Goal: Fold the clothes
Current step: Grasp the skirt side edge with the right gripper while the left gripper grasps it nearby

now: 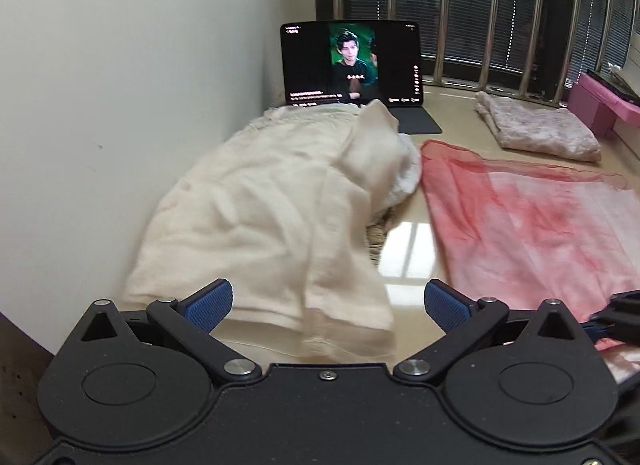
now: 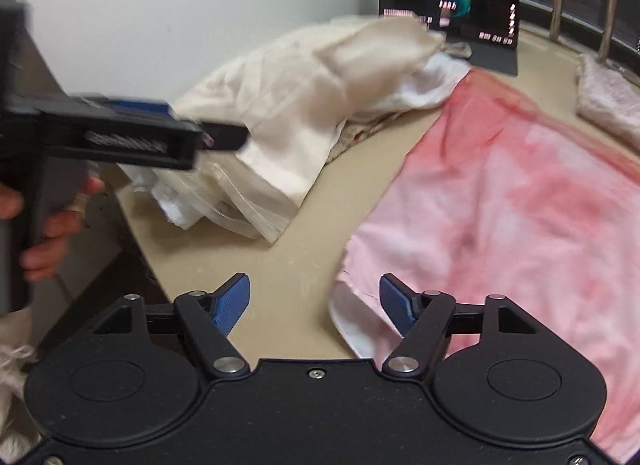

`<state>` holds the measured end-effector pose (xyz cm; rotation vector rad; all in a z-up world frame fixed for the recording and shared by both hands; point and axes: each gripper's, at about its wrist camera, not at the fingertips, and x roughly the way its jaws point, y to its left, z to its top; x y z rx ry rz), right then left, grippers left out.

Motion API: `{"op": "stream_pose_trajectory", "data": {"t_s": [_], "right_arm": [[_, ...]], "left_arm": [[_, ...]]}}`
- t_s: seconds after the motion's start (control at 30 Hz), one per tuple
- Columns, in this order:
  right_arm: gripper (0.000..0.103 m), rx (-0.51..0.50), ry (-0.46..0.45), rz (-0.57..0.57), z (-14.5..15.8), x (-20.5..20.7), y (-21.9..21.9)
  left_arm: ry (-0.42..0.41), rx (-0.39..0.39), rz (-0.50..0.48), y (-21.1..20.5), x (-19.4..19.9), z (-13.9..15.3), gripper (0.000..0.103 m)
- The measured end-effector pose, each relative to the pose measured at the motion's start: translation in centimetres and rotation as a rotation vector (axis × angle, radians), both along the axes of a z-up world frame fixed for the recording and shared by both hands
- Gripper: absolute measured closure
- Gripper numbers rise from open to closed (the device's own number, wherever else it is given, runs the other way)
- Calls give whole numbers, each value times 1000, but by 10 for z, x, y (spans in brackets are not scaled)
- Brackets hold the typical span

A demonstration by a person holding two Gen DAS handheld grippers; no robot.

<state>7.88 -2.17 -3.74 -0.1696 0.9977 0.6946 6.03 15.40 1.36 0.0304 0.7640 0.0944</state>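
Left hand-held gripper [image 1: 328, 305] wide open, empty, above cream garment [image 1: 256, 217] lengthwise toward the tablet [image 1: 352, 63]

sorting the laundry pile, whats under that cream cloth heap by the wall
Under the cream cloth a white garment pokes out at the far end and a patterned beige fabric shows along its edge. How much more lies beneath is covered.

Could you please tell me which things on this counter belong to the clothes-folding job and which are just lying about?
Belong to the job:
pink cloth
cream cloth pile
folded floral cloth

Just lying about:
tablet
pink box
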Motion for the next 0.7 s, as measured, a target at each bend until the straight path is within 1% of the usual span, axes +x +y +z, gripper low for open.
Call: {"op": "stream_pose_trajectory", "data": {"t_s": [0.03,0.1,0.17,0.2,0.23,0.27,0.3,0.33,0.43,0.47,0.53,0.6,0.63,0.7], "right_arm": [[39,-32,-7,-12,-6,2,7],[45,-88,-9,-38,-16,7,17],[50,-98,23,-58,-25,13,20],[57,-108,32,-66,-29,16,22],[74,-128,34,-76,-33,17,23],[84,-129,33,-89,-35,17,22],[92,-124,30,-103,-37,17,21],[95,-104,39,-121,-38,17,17],[96,-7,79,-187,-36,18,3],[96,25,87,-208,-35,18,-3],[97,80,90,-241,-33,17,-12],[97,126,86,-267,-29,15,-19],[97,149,85,-279,-28,15,-22],[97,191,81,-300,-25,14,-29]], "left_arm": [[-1,-2,-3,2,0,1,0],[3,-11,-16,4,0,1,0],[14,-6,-30,3,3,-1,0],[21,0,-38,2,4,-2,0],[29,6,-46,0,6,-4,0],[38,9,-58,-2,9,-5,0],[48,11,-70,-4,12,-7,0],[58,6,-84,-7,18,-10,0],[97,-21,-119,-16,37,-17,4],[118,-47,-129,-19,47,-20,6],[176,-121,-151,-26,70,-29,15],[268,-184,-165,-37,96,-44,18],[316,-208,-161,-42,110,-54,30],[399,-271,-153,-51,134,-75,42]]}}
